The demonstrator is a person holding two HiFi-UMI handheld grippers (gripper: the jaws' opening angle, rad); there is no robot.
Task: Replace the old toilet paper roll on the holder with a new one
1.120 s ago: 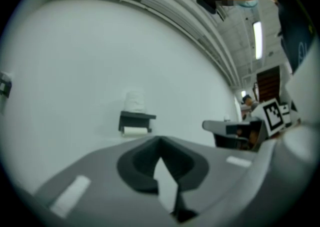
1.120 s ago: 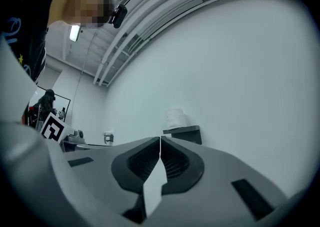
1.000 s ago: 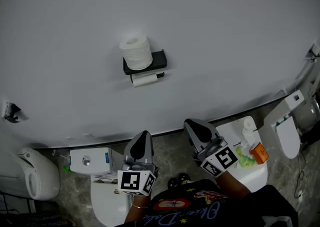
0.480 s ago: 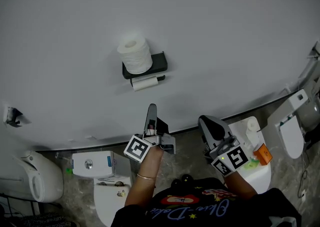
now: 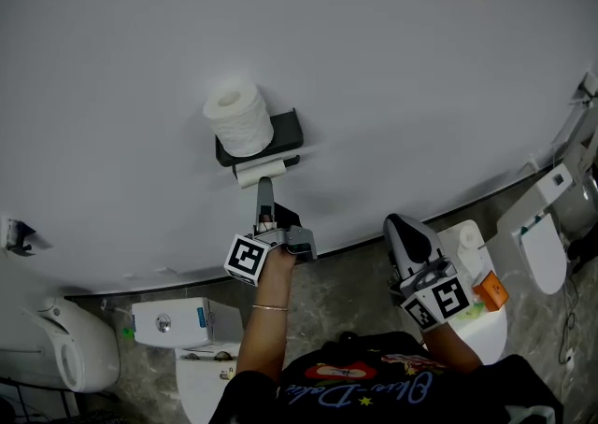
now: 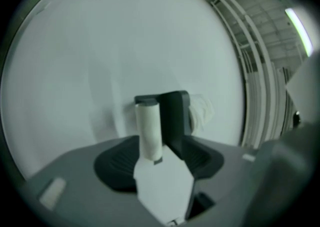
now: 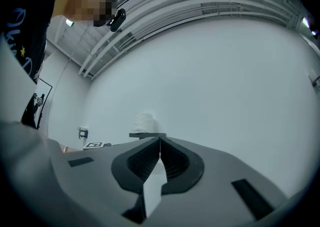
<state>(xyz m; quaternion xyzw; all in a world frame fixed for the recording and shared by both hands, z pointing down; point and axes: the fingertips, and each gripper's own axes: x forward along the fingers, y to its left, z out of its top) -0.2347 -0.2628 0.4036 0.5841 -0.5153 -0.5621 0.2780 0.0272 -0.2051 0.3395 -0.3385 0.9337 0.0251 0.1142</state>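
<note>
A black wall holder [image 5: 285, 129] carries a full white roll [image 5: 238, 118] standing on its shelf. The old roll [image 5: 259, 171], nearly down to its core, hangs under the shelf. My left gripper [image 5: 263, 189] reaches up to just below the old roll, and its jaws have just been opening. In the left gripper view the old roll [image 6: 148, 128] stands straight ahead of my open left gripper [image 6: 156, 152], in line with the gap and untouched, with the holder [image 6: 175, 113] behind it. My right gripper [image 5: 404, 226] hangs lower right, shut and empty, as the right gripper view [image 7: 160, 142] also shows.
A toilet [image 5: 201, 371] with a white cistern box [image 5: 170, 321] sits below left. A white stand [image 5: 486, 324] at lower right bears a soap bottle [image 5: 464, 247] and an orange item [image 5: 491, 290]. Another white fixture [image 5: 540, 249] stands far right, and a small bracket [image 5: 19, 232] is on the left wall.
My left gripper has risen from near the toilet to just under the old roll, rolled onto its side and opened its jaws. The right gripper has drifted slightly right, still shut.
</note>
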